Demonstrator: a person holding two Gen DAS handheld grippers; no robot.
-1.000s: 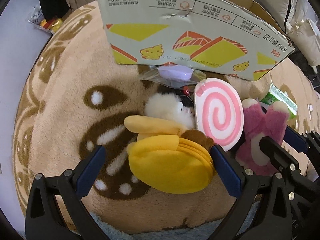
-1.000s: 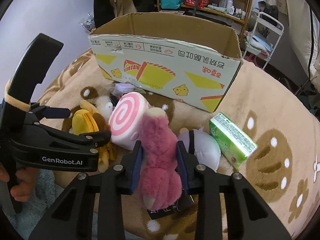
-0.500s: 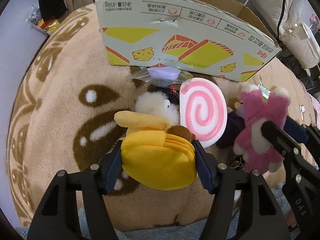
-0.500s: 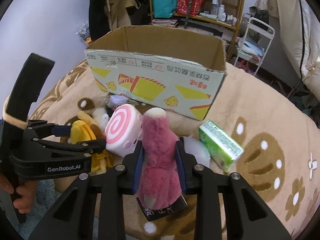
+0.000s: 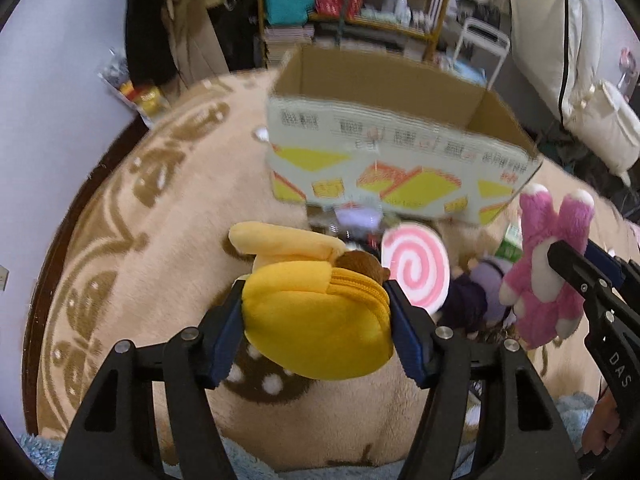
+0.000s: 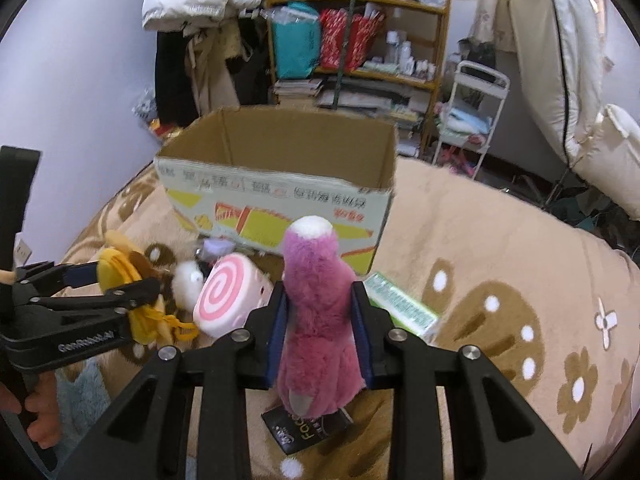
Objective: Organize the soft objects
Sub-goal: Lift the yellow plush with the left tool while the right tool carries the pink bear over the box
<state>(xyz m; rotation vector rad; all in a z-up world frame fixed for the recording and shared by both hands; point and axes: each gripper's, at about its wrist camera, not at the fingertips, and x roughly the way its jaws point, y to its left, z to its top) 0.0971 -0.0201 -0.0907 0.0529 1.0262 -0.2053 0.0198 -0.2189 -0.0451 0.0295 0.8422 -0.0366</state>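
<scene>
My left gripper [image 5: 314, 300] is shut on a yellow plush toy [image 5: 316, 328], lifted off the beige blanket; its yellow limb and brown part stick out behind the pads. In the right wrist view the same gripper [image 6: 120, 278] and yellow plush [image 6: 116, 272] sit at the left. My right gripper [image 6: 318, 296] is shut on a pink plush bear [image 6: 316, 312], held upright with a black tag [image 6: 308, 428] hanging below it. An open cardboard box [image 6: 280, 192] stands behind both, and what I can see of its inside is bare.
On the blanket [image 6: 480, 248] lie a pink swirl cushion [image 6: 228, 296], a white fluffy toy [image 6: 186, 284], a purple toy [image 5: 488, 280] and a green packet [image 6: 400, 306]. A small bagged lilac item [image 5: 356, 216] lies against the box front. A cluttered shelf [image 6: 360, 52] stands behind.
The left gripper closed on the yellow plush and lifted it. The right gripper rose with the pink bear. Both views tilted up, so the box's inside and the room now show.
</scene>
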